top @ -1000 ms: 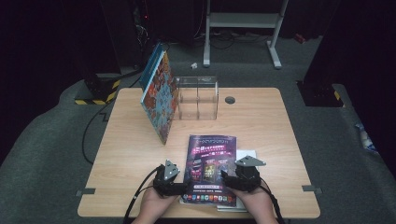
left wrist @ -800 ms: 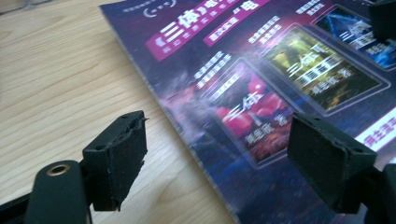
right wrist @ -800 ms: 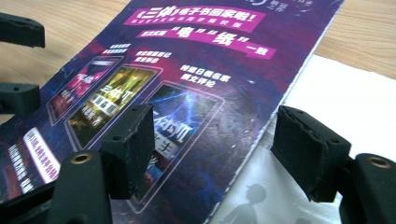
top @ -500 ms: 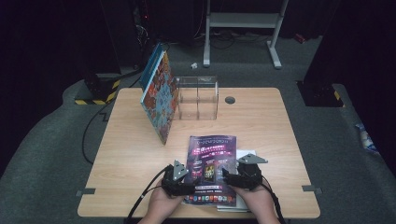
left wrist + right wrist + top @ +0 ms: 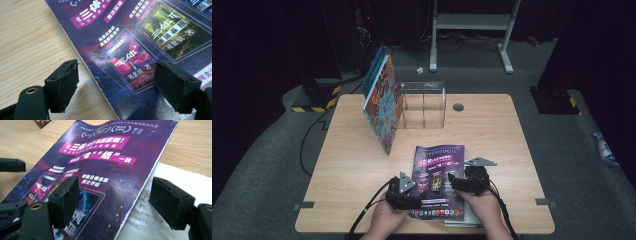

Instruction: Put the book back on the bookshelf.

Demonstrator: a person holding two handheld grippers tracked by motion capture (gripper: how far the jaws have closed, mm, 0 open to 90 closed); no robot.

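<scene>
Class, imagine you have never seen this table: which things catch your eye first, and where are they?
First the purple magazine lying flat at the table's near edge, with the left tool and right tool open over its two side edges. Behind it, a colourful book stands tilted against a clear plastic box near the far edge.

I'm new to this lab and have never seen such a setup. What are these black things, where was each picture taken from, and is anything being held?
A person holds a hand tool with two black jaws in each hand: the left gripper and the right gripper. The high view looks down on the wooden table; the other two come from cameras riding on each gripper. On the table lie a purple magazine over a white sheet, an upright colourful book and a clear box. Both grippers straddle the magazine's edges with open jaws; the right jaws have just been opening. Nothing is held.
</scene>
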